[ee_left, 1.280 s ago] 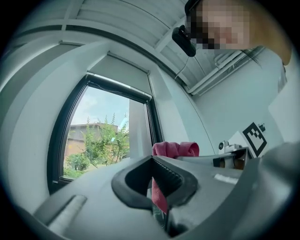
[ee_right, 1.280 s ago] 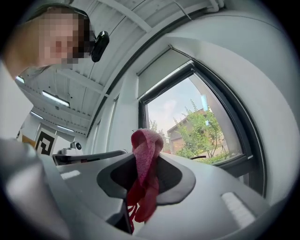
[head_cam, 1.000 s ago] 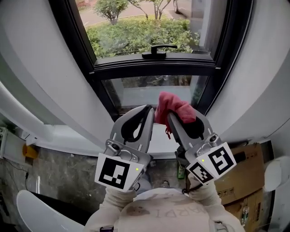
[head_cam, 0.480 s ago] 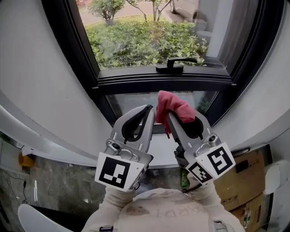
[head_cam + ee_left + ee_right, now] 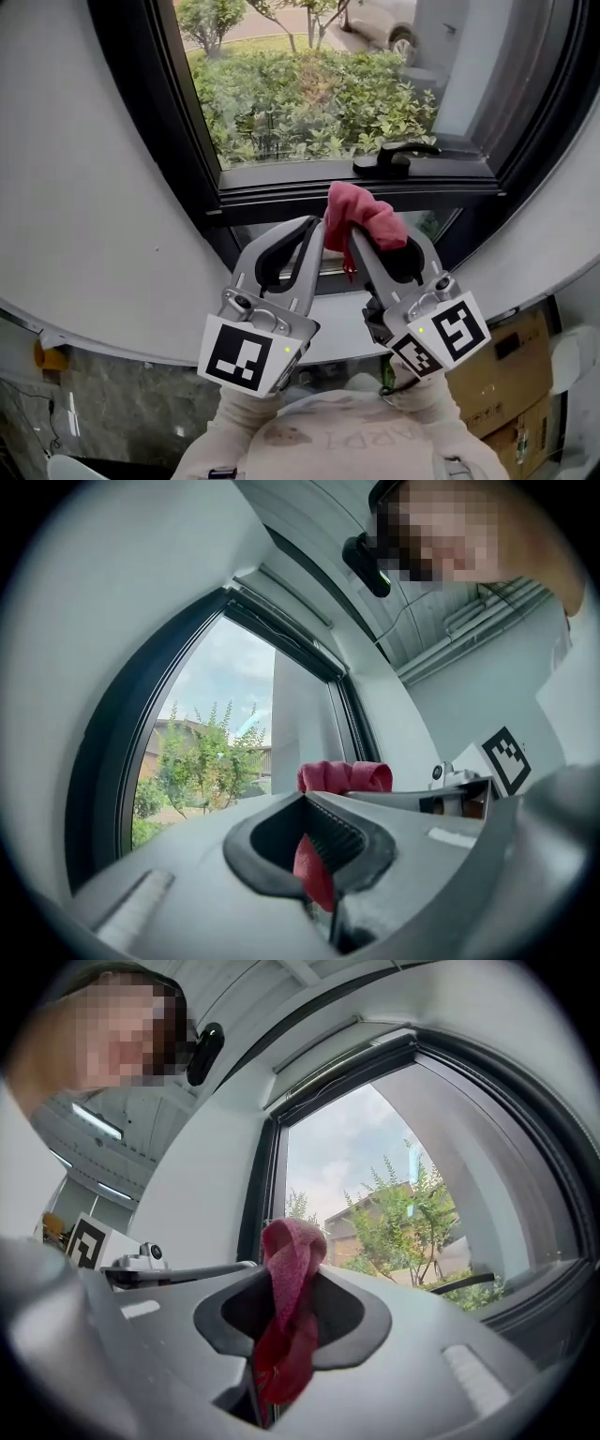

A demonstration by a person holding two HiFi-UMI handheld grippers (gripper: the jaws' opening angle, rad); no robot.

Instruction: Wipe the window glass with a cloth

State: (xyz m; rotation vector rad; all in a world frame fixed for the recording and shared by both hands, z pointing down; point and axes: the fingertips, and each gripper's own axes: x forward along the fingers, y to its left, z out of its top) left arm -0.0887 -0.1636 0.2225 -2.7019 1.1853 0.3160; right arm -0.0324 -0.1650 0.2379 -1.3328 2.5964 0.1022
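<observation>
A pink-red cloth (image 5: pixel 364 217) is bunched at the tip of my right gripper (image 5: pixel 354 234), which is shut on it; a tail hangs down its left side. In the right gripper view the cloth (image 5: pixel 292 1246) sticks out past the jaws toward the window glass (image 5: pixel 375 1194). My left gripper (image 5: pixel 316 227) sits right beside it, shut, its tip close to the cloth. The left gripper view has the cloth (image 5: pixel 344 775) just beyond its jaws and a red strip showing in their hollow. Both tips are in front of the dark crossbar (image 5: pixel 281 192), below the upper pane (image 5: pixel 309 94).
A black window handle (image 5: pixel 394 157) sits on the crossbar to the right. A small lower pane (image 5: pixel 436 223) lies behind the grippers, with a pale sill (image 5: pixel 347 323) beneath. White curved walls flank the dark frame. A cardboard box (image 5: pixel 520 375) stands low right.
The window has slid down and right in the head view. Both grippers, cloth still held, now sit against the crossbar instead of the lower pane.
</observation>
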